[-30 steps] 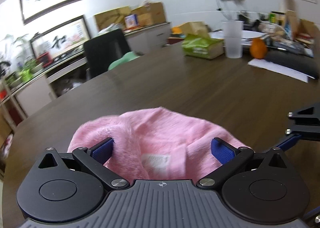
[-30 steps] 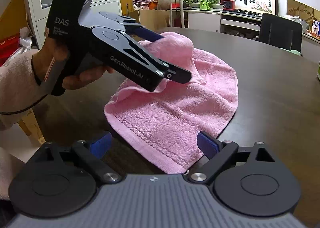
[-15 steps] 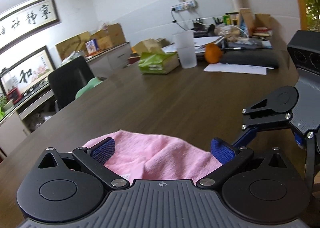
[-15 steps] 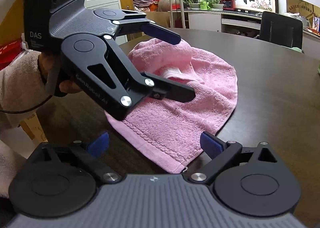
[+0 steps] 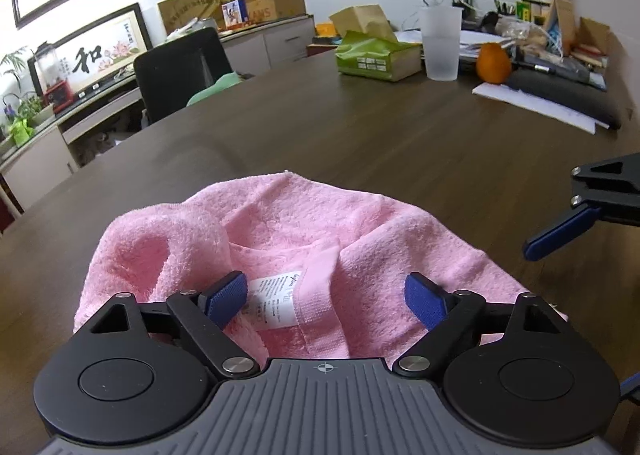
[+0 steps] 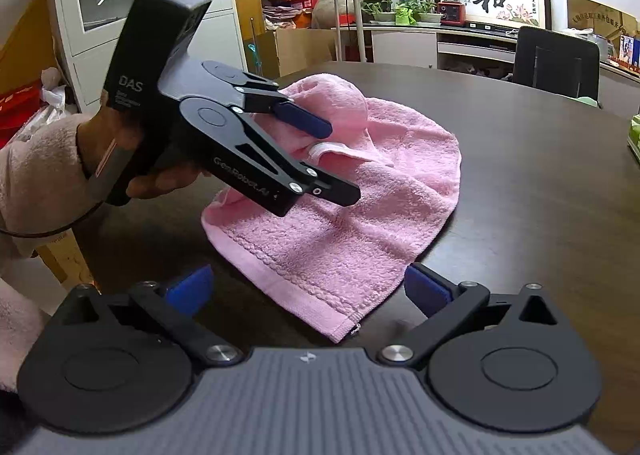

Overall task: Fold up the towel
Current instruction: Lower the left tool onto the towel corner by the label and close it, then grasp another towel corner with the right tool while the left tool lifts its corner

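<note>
Pink towel [image 5: 296,239] lies bunched on the bench [image 5: 360,135]; the left hand-held gripper [image 5: 326,297] is closing around its label fold, the right hand-held gripper [image 6: 308,289] gapes wide, empty.

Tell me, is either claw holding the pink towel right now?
No. The left claw is closing around the towel near its label without pinching it; the right claw is opening, empty.

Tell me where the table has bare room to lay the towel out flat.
Bare wood spans from the pink towel to the green tissue box and plastic cup. The far right is crowded: orange, papers, dark bag.
</note>
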Demonstrator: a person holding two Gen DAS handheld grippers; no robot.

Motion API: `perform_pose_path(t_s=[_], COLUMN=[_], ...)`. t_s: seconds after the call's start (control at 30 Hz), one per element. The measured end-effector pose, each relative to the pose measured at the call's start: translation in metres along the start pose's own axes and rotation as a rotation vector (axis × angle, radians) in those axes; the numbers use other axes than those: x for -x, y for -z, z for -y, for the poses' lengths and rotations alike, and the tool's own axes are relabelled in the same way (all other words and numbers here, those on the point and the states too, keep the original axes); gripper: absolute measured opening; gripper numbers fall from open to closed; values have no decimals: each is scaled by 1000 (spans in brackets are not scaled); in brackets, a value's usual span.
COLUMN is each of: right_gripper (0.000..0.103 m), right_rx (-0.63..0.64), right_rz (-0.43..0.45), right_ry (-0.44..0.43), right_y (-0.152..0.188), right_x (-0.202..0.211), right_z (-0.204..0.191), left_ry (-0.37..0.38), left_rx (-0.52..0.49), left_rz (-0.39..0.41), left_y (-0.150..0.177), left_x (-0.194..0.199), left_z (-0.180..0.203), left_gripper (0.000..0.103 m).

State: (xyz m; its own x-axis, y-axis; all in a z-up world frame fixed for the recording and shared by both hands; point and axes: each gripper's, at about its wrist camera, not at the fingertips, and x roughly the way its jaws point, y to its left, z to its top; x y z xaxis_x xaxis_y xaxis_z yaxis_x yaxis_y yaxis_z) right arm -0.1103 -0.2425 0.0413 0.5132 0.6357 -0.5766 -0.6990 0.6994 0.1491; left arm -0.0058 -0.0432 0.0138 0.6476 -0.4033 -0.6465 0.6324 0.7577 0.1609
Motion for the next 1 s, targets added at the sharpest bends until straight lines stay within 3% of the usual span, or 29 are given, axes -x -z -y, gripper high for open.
perform_pose_path(t_s=[0.07,0.2,0.37,0.53,0.73,1.0], right_gripper=[102,102,102,102,102,102], right_rx=[-2,-11,-14,-24,-35,-5], right_rz=[0,-1,-1,5,3,10], right_ry=[3,12,17,29,53,78], right_y=[0,1,2,1,0,2], right_x=[-1,-2,0,1,-3,-5], right_z=[1,3,3,4,5,-4], left_ry=[-28,-74,-100,-132,-180,-183], left_rx=[14,42,56,55,64,155], left_rz=[2,-31,-21,-3,7,41], left_y=[0,2,5,6,7,5], left_x=[2,0,9,18,22,37], left_z=[-3,-9,-11,-10,-6,-14], left_gripper=[78,41,40,12,6,4])
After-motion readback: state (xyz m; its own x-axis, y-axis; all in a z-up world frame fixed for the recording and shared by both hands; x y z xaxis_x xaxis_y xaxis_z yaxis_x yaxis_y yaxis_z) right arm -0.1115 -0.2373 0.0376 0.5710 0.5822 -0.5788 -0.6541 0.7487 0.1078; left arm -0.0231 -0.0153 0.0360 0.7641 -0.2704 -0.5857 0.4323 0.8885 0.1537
